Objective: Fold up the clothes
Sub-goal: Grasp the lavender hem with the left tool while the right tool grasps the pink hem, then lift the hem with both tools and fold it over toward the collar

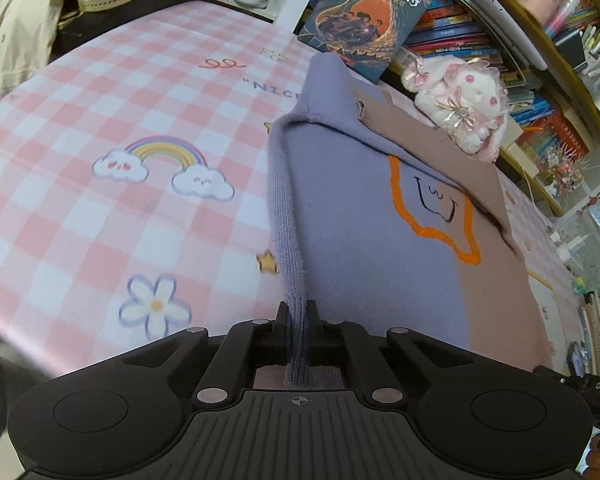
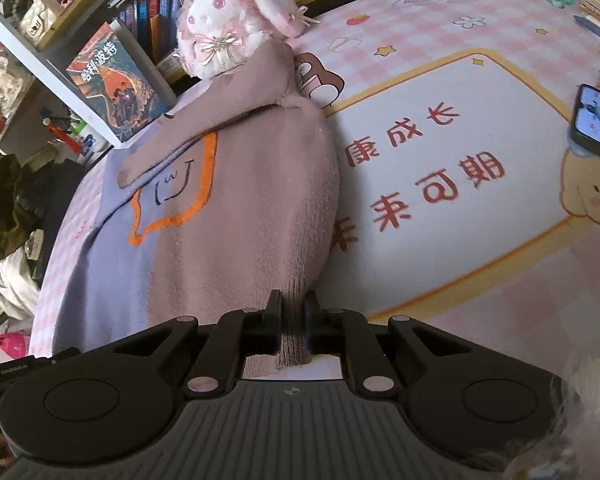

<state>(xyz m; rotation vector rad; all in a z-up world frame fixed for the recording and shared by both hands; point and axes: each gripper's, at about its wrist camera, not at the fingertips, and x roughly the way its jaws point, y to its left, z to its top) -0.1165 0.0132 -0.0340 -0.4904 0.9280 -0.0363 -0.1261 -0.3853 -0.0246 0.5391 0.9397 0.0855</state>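
Left wrist — left gripper [image 1: 297, 320] apparently clamped on sweater [image 1: 364, 240] hem.

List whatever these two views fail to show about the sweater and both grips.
- Left wrist view: the sweater hem nearest the left gripper is hidden by the gripper body.
- Right wrist view: the ribbed hem in the right gripper runs under its body, so grip depth is unclear.
- Both views: the sweater's underside lies against the table mat.
- Right wrist view: the plush toy covers the sleeve's far end.
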